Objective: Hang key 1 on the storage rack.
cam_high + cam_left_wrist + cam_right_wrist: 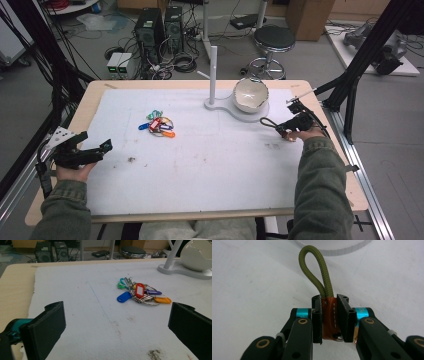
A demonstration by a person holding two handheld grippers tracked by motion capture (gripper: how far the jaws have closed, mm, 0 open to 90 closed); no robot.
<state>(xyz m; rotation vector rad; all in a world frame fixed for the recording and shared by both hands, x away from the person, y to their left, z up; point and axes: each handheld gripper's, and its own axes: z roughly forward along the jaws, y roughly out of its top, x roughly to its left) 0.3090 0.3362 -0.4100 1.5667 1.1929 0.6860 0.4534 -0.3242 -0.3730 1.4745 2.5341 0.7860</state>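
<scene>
Jaws of my right gripper (329, 315) are closed tight on the brown leather tab of a key strap (328, 312), its olive cord loop (315, 270) standing free above the counter (210, 165), near the white stand (213, 75). I judge the step is carrying the strap. Next I must aim the loop onto a peg. My left gripper (117, 325) waits wide open and empty, facing the bunch of keys (140, 292).

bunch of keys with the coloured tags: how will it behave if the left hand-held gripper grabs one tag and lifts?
The bunch of keys is loose tags on metal rings, so it would probably dangle and swing. The smooth plastic tags may slip between the pads. It looks light and lies flat, unlikely to roll.
</scene>
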